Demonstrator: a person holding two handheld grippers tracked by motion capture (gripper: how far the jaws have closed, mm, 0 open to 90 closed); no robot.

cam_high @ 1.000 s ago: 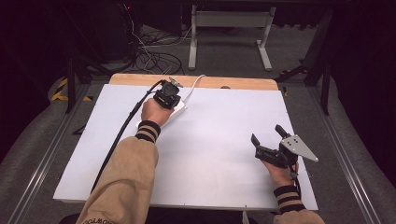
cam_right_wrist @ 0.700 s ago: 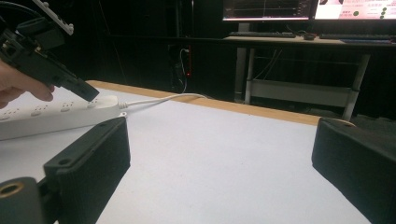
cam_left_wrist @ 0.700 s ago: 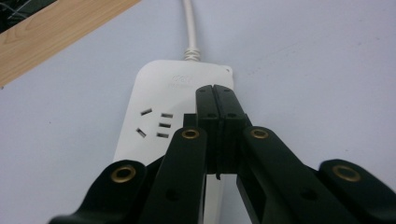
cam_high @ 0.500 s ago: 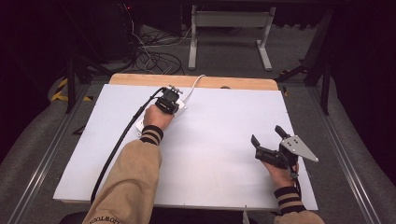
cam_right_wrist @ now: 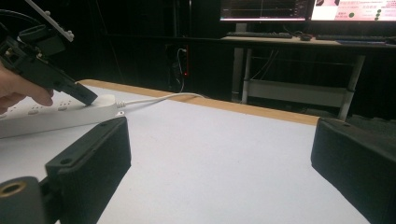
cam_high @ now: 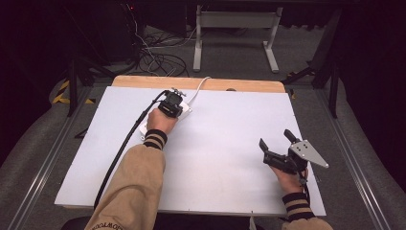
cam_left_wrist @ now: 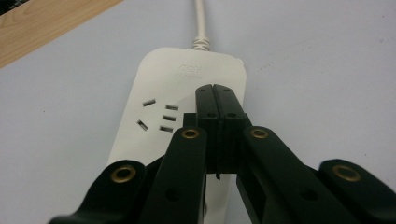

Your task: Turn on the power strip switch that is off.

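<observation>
Power strip [cam_left_wrist: 182, 112] is the thing you are working on: it is lying flat on the white worktop [cam_high: 225, 143] near the far wooden edge, with its white cord [cam_high: 200, 86] running off over that edge. Your left hand-held gripper [cam_left_wrist: 215, 93] is sitting right over the strip, jaws pressed together with nothing between them, the tips resting on or hovering just above the strip's top face beside a socket group and short of the cord end. I cannot tell whether the tips are actually touching the plastic. From the pose, you are probably pressing or nudging the strip with closed tips, perhaps aiming at a switch, though no button is showing under them. For the next move, you are going to need steady downward pressure without skidding the strip sideways; watch that the smooth case does not slide toward the edge.

Well to the right of the strip, your right hand-held gripper [cam_high: 276, 144] is idling above bare worktop, jaws spread wide and gripping nothing, pointed back toward the strip and ready to brace it.
</observation>
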